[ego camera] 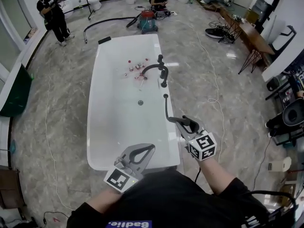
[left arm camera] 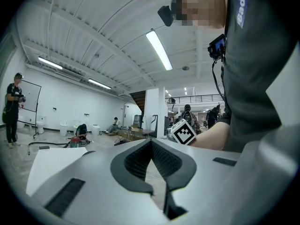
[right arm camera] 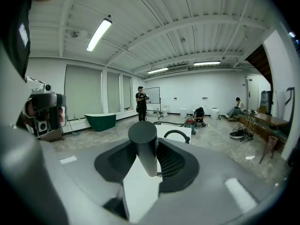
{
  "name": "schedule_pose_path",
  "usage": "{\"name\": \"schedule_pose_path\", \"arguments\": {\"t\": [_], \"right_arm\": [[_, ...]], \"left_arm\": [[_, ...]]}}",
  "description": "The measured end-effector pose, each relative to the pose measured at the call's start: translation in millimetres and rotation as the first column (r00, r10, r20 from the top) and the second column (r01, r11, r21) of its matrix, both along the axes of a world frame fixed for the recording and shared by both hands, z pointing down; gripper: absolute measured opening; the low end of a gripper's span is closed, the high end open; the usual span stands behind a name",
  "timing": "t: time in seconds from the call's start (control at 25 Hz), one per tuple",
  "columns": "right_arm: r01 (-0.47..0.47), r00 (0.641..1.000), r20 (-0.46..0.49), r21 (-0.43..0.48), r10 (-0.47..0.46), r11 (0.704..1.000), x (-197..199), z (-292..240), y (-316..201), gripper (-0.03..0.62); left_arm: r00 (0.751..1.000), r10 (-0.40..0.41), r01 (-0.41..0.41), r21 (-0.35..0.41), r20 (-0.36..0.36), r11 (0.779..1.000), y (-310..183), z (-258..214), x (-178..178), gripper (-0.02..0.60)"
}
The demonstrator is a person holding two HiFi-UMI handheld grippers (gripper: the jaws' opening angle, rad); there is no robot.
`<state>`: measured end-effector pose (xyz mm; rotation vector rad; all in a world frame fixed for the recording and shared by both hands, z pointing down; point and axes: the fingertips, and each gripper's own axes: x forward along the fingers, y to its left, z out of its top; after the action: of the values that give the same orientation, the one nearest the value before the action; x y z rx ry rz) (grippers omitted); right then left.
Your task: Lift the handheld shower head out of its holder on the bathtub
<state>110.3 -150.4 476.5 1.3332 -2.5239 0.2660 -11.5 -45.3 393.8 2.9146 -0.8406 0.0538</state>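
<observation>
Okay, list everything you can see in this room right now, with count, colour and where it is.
bathtub: one, white, middle of the floor
faucet: one, black, bathtub's right rim
small items: several, red and white, inside the bathtub by the faucet
handheld shower head: one, black, gripped above the right rim
vacuum: one, red and teal, beyond the bathtub's far end
second tub: one, green, left wall
standing person: one, black clothes, far left
left gripper: grey, shut, empty, near rim
right gripper: grey, shut on the handheld shower head

"Badlie" print (ego camera: pixel 128 224) on black shirt (ego camera: pixel 161 194)
</observation>
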Motion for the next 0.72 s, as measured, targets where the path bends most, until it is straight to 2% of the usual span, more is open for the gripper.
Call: {"name": "schedule_pose_path", "arguments": {"t": [0.44,0.72], "right_arm": [[0.046,0.996,0.073,0.027,-0.048,0.999,-14,-45,61,0.133],[0.082,0.99,0.111,0.05,-0.087,0.995,-24,-74,100,0.133]], "left_arm": [[0.997,0.075,-0.075,0.006,0.017,0.997,6,-3,11,0.005],[0.997,0.072,-0.072,0.003,0.003,0.997,11,-3,14,0.005]]}}
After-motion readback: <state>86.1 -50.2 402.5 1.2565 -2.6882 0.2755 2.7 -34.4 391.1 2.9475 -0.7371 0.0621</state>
